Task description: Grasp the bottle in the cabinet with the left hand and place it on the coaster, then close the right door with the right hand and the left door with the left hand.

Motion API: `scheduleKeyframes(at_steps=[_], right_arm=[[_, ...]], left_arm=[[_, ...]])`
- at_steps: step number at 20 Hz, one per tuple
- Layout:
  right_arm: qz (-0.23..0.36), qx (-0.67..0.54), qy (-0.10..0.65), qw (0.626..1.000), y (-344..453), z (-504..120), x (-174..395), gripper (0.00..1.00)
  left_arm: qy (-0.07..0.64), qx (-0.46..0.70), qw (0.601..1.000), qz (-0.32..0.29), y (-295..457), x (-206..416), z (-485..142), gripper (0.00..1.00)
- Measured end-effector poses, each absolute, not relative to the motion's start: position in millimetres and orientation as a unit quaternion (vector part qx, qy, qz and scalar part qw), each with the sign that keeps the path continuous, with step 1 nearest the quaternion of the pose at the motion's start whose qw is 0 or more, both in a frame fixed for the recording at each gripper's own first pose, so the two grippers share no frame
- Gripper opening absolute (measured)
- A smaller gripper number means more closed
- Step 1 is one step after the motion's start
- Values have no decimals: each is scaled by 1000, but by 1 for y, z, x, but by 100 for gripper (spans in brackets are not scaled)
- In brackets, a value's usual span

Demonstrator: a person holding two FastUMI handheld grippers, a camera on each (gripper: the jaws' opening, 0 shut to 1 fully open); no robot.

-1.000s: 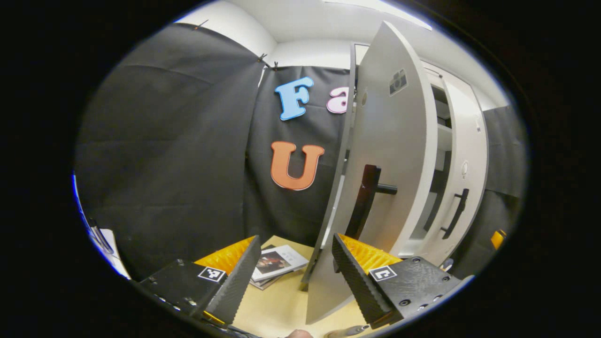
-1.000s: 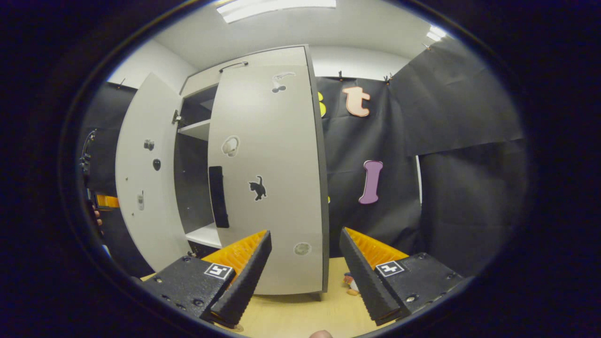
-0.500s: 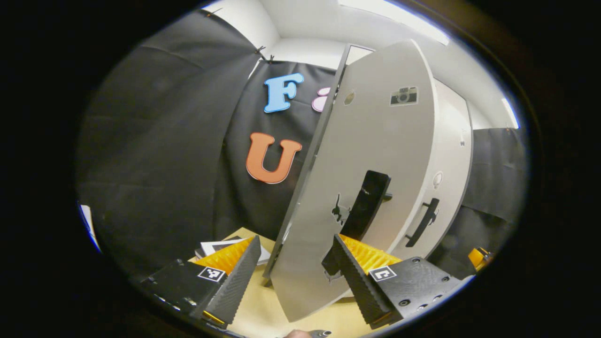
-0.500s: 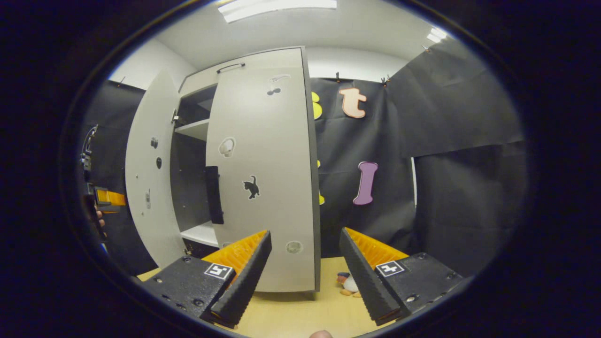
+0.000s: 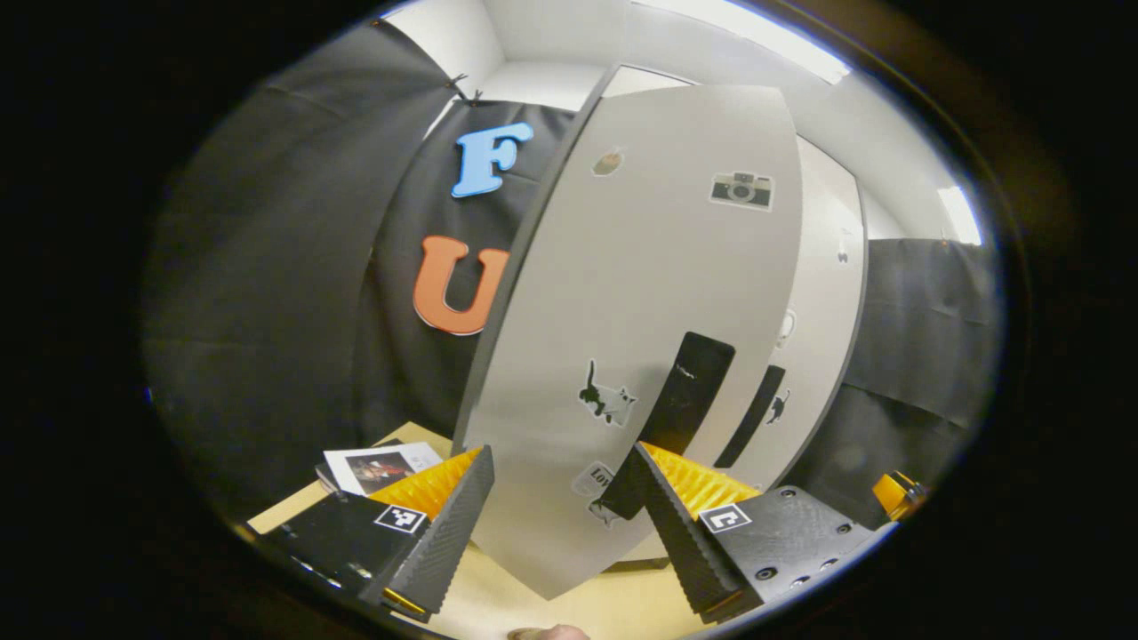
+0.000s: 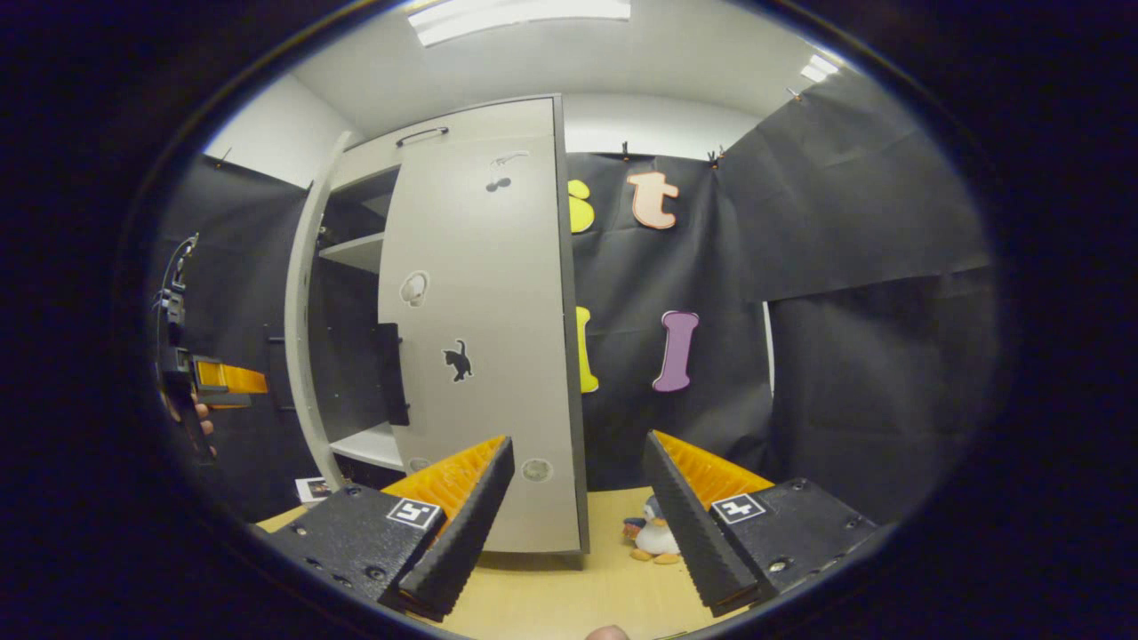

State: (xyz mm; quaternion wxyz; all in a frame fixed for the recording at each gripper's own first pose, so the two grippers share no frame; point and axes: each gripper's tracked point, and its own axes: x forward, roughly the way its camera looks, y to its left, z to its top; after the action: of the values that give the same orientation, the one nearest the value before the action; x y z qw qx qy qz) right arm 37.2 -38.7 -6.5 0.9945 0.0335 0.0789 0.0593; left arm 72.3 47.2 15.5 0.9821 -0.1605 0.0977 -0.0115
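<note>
Left gripper (image 5: 560, 511): jaws wide apart, empty, close before left door (image 5: 640, 293).
Right gripper (image 6: 578, 507): jaws spread, empty.
Right door (image 6: 480, 338): shut.
Left door: partly ajar.

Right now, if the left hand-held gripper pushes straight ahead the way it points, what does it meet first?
Most likely the left door: its grey face fills the line ahead of the open left hand-held gripper, with the door's black handle just right of centre. Exact depth is unclear.
</note>
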Motion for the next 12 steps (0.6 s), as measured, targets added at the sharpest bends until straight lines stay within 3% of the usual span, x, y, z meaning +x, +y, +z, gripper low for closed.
scheduleKeyframes(at_steps=[2, 7, 8, 9, 10, 12], right_arm=[[53, 32, 72, 995, -45, 0, 33, 92], [43, 25, 60, 997, -56, 12, 24, 96], [44, 25, 58, 997, -57, 17, 23, 92], [44, 26, 57, 997, -57, 20, 23, 92], [46, 26, 55, 997, -55, 25, 23, 96], [54, 24, 44, 997, -51, 38, 22, 96]], left_arm=[[97, -144, 985, -22, 36, 79, 20, 100], [89, -113, 988, -50, 13, 78, 32, 100], [88, -105, 989, -52, 11, 76, 35, 96], [86, -99, 990, -54, 11, 74, 38, 100], [83, -92, 991, -54, 10, 73, 42, 96], [71, -74, 993, -55, 8, 67, 55, 100]])
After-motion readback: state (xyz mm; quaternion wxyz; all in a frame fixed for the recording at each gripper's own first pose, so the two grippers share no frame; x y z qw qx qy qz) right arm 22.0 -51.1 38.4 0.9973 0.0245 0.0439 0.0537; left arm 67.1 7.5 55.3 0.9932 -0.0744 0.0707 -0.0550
